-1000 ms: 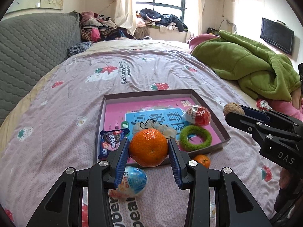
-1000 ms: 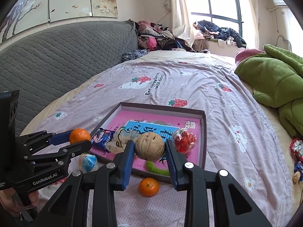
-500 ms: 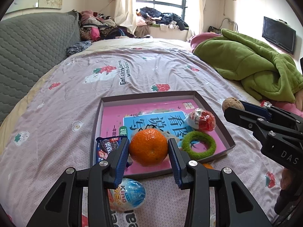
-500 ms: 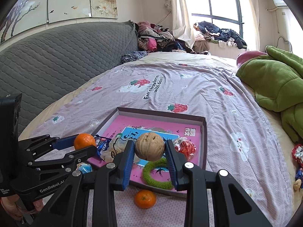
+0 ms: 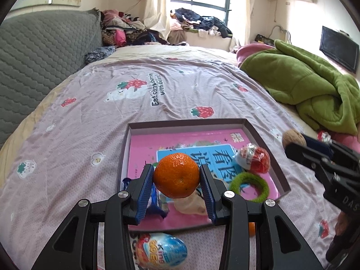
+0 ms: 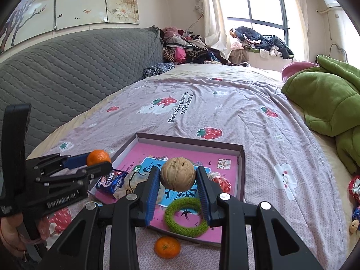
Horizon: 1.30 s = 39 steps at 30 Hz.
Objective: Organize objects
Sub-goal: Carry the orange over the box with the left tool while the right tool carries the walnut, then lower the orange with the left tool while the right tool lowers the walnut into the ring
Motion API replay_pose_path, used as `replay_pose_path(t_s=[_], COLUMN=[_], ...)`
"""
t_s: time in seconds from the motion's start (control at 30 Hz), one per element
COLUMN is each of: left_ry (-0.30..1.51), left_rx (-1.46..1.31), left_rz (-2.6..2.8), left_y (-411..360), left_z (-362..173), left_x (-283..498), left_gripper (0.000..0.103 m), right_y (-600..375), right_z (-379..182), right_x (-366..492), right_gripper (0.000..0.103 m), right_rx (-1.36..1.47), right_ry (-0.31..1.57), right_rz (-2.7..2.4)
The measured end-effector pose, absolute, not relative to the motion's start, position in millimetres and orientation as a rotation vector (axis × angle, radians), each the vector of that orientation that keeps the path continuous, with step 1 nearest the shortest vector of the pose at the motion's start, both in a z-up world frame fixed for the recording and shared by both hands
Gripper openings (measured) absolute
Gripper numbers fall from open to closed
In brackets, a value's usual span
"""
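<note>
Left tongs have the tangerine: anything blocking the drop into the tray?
Nothing blocks the way in. Left tongs hold the tangerine over the tray, but a snack packet and cream cloth lie right below; the far pink area is bare.

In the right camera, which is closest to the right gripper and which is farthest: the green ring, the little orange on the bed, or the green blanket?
From the right gripper:
1. Green ring, just below it in the box.
2. Little orange, on the bed outside the box.
3. Green blanket, far right.

Bedsheet (image 6: 225,103): "Eat strawberries with bears!"
</note>
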<state>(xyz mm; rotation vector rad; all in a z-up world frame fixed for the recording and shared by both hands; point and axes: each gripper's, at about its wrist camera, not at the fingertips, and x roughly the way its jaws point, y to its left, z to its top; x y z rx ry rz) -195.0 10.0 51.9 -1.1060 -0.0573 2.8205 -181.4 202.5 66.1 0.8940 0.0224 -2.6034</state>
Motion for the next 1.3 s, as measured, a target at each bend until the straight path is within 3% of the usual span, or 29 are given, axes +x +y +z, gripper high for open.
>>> replay_pose_path(t_s=[0.63,1.3], left_ry=[-0.132,0.053], left_rx=[-1.211,-1.331], left_rz=[2.776,2.657], left_y=[-8.1,30.2], left_z=[22.7,-9.2], left_x=[-234.9,-254.8], left_gripper=[0.043,0.043], right_y=[197.7,191.5], right_z=[37.9,2.9], right_x=[-192.1,-203.7], right_gripper=[0.034,0.033], right_rx=[0.980,1.094], right_ry=[0.048,0.099], right_rz=[-2.585,-2.564])
